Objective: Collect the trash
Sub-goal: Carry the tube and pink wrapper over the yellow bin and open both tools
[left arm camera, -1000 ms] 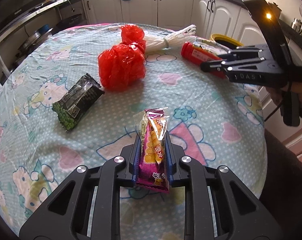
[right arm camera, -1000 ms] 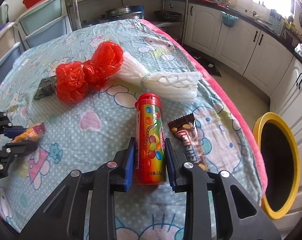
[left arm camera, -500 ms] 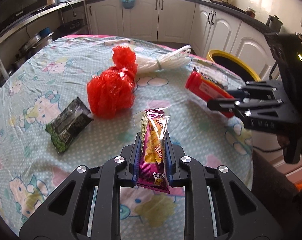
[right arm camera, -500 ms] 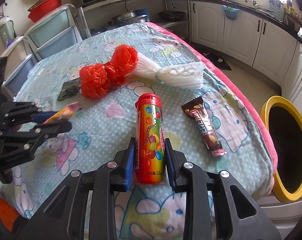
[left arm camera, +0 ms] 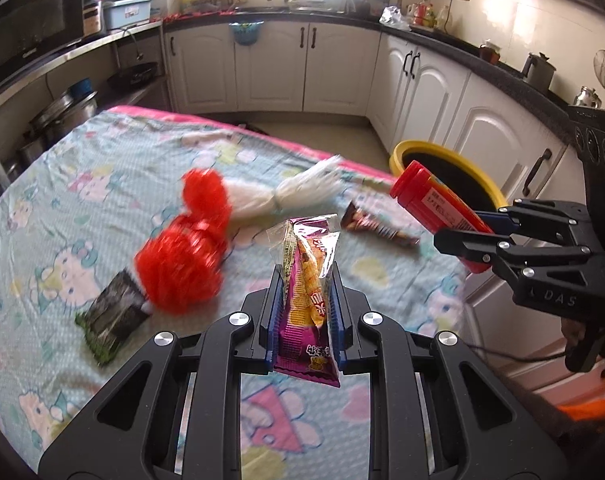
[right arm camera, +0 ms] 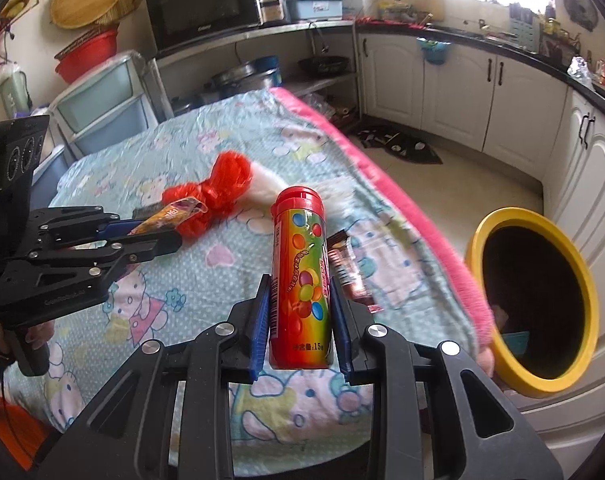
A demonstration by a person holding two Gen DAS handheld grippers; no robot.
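Glossy crinkled film is seen on the snack packet [left arm camera: 308,304]; a smooth, shiny plastic candy tube [right arm camera: 301,280]; matt black plastic on each hand-held gripper [left arm camera: 304,316]; printed cloth over the surface [left arm camera: 102,184].

Two wrappers held aloft: one snack packet [left arm camera: 308,300], one candy tube [right arm camera: 301,280]. On the counter [left arm camera: 102,168]: one red bag [left arm camera: 186,256], one white bag [left arm camera: 290,196], one chocolate bar [left arm camera: 376,228], one dark packet [left arm camera: 112,316]. One yellow bin [right arm camera: 542,296] alongside.

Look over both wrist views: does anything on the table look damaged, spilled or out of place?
Nothing looks spilled or broken. Litter still lies on the table: a red plastic bag, white netting, a chocolate bar wrapper and a dark green snack packet.
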